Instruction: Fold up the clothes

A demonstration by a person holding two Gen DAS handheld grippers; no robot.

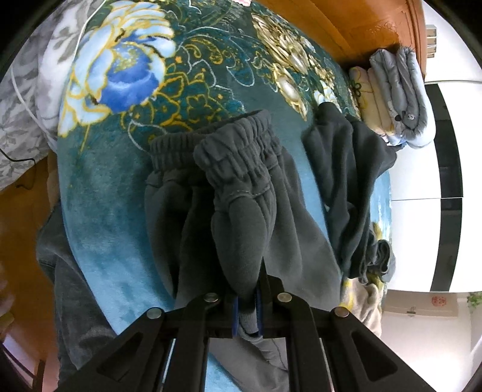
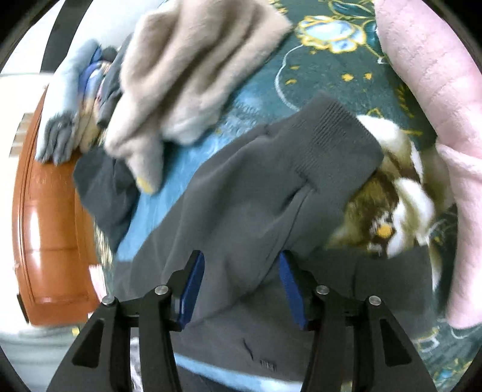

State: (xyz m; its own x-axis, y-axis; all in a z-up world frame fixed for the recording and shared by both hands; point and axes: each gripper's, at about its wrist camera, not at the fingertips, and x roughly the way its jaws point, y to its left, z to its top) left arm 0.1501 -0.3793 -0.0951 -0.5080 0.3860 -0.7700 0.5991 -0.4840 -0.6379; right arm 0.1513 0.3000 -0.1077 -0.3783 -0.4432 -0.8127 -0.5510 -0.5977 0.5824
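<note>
Dark grey sweatpants (image 1: 235,181) lie on the teal flowered blanket (image 1: 120,196), elastic waistband bunched and pointing away from me. My left gripper (image 1: 247,304) is shut on a fold of this fabric, which bulges out ahead of the blue pads. In the right wrist view the same grey fabric (image 2: 256,187), with a ribbed cuff (image 2: 334,132), runs between the fingers of my right gripper (image 2: 241,283). Its blue pads (image 2: 192,280) stand wide apart, so it is open around the cloth. This view is blurred by motion.
A second dark garment (image 1: 349,169) lies crumpled to the right. Folded blue-grey and yellow clothes (image 1: 400,99) are stacked by the wooden headboard (image 1: 346,27). A beige fluffy garment (image 2: 186,66), a pink quilted cloth (image 2: 436,90) and a brown-and-white plush piece (image 2: 388,205) surround the grey fabric.
</note>
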